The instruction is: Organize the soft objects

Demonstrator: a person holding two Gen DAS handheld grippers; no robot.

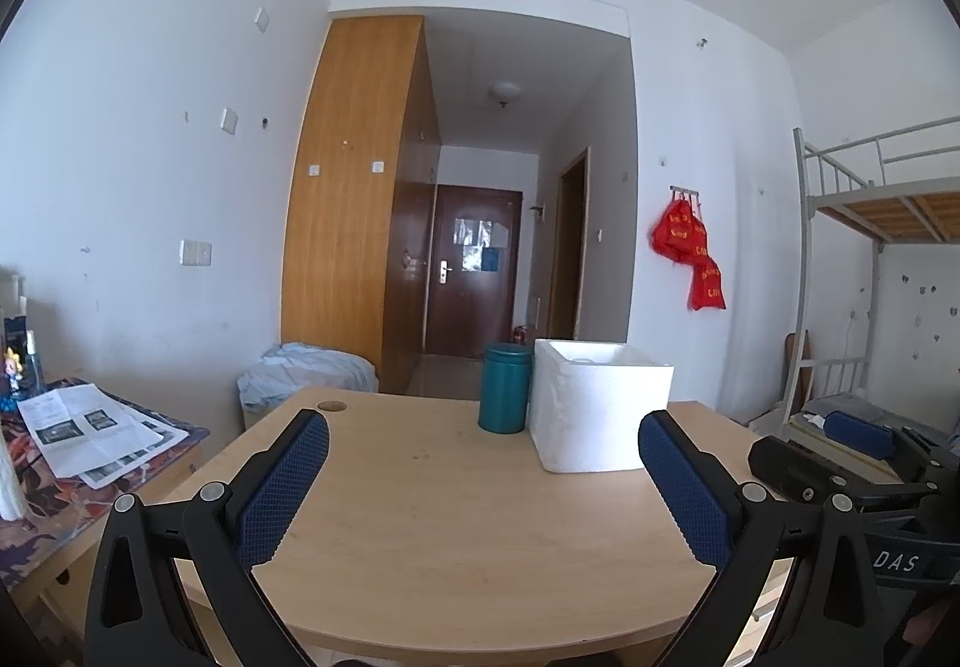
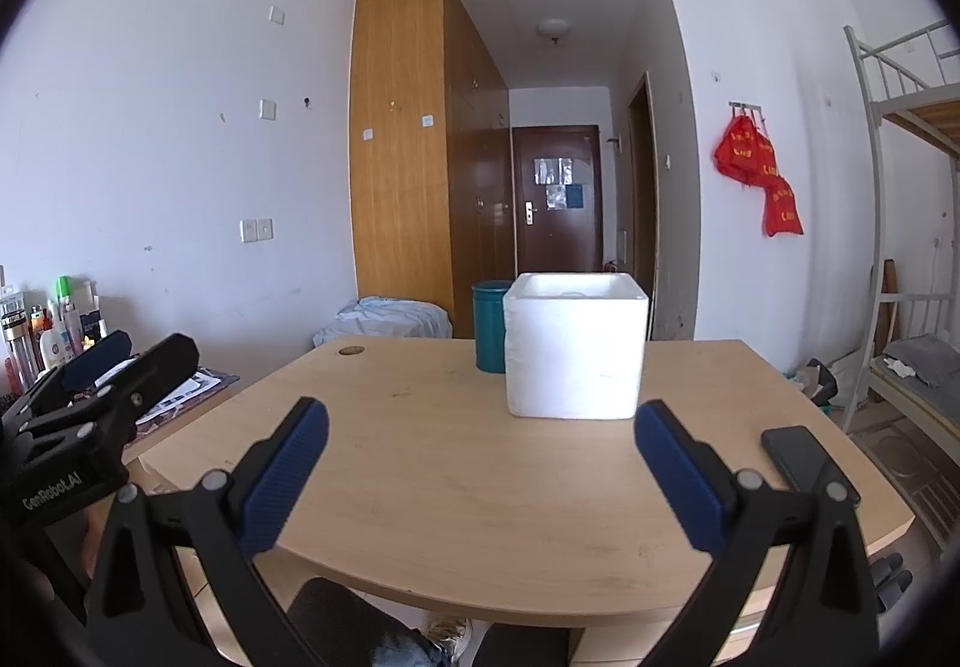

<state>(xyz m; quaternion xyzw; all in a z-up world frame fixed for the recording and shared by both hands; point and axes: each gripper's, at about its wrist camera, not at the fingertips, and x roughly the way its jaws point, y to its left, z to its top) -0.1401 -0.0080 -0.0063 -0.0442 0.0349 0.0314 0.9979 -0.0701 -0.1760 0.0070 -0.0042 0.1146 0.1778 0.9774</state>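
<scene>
Wooden desk (image 1: 420, 517), mostly bare top. White foam box (image 2: 575, 361) standing open-topped toward far side, right of centre; likely the bin for the soft items. Teal cylindrical canister (image 1: 505, 388) just left of box and slightly behind it, upright, close beside the box or touching it. Black phone (image 2: 804, 463) flat on desk near right edge.

No soft object visible on desktop. Only soft candidates: crumpled light-blue cloth (image 1: 306, 370) heaped beyond far-left corner of desk, off the surface; red bags (image 2: 759, 169) hanging on right wall. Box interior not readable from either view.

Left gripper (image 1: 483, 460) spread wide, nothing between pads, hovering over near edge. Right gripper (image 2: 480, 457) same: wide, empty, box dead ahead along finger axis.

Key relation: box straight ahead of right gripper, ahead-right of left. Blue cloth ahead-left of both, left gripper nearer. Probably task start, nothing grasped yet. Cloth heap lumpy, no clear long axis.
</scene>
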